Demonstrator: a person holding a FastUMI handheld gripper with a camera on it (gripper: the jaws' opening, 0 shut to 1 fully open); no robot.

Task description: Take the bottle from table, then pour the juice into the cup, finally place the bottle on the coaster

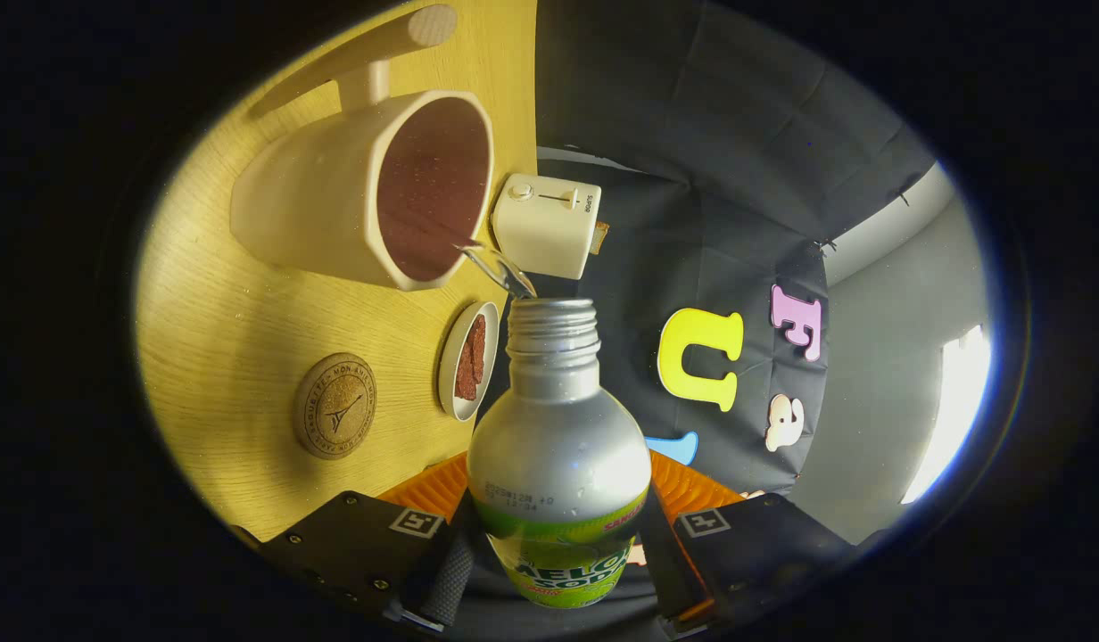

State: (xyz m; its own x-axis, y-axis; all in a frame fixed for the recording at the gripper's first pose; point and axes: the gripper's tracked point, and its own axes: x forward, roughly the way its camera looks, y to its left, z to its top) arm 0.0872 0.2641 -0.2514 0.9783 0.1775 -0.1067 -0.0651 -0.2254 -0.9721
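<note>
My gripper is shut on a silver bottle with a green label, held between both fingers. The view is rolled sideways, so the bottle is tipped over. Its open threaded mouth points at a cream cup just beyond it on the wooden table. A thin clear stream runs from the bottle's mouth over the cup's rim. The inside of the cup looks dark reddish brown. A round cork coaster lies on the table beside the bottle, apart from the cup.
A cream toaster stands past the cup near the table's edge. A small white dish holding brown pieces sits between the coaster and the bottle. A pale wooden handle lies beyond the cup.
</note>
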